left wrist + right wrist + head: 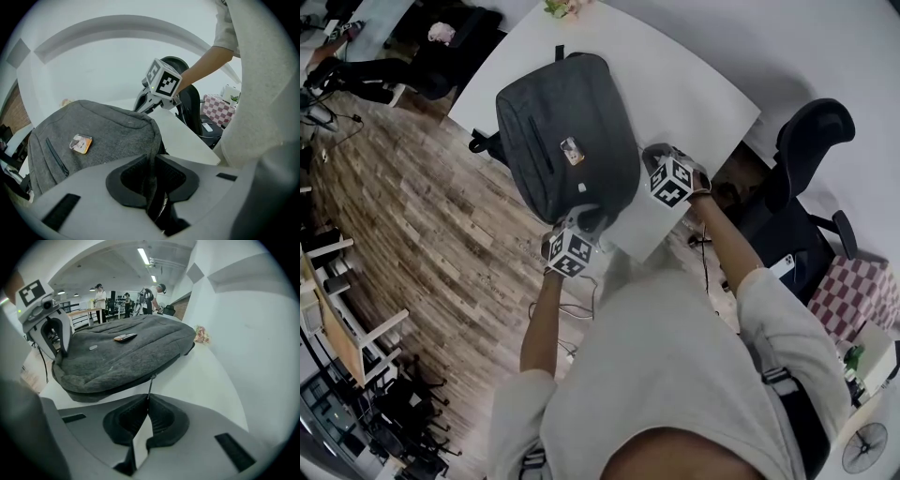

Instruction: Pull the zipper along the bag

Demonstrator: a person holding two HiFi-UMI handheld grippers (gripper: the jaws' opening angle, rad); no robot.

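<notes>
A grey backpack [567, 131] lies flat on the white table [694, 84], with a small orange badge [572, 150] on its top. My left gripper [584, 218] is at the bag's near end. In the left gripper view it [152, 164] is shut on a dark strap [151, 140] at the bag's edge. My right gripper [651, 152] is at the bag's right side. In the right gripper view it [147, 401] is shut on the thin zipper pull [150, 386], which hangs from the seam of the bag [122, 357].
A black office chair [806, 178] stands right of the table, with a checked cloth [853, 291] beyond it. Small flowers [562, 7] sit at the table's far edge. Wood floor lies to the left. People [101, 296] stand far off in the right gripper view.
</notes>
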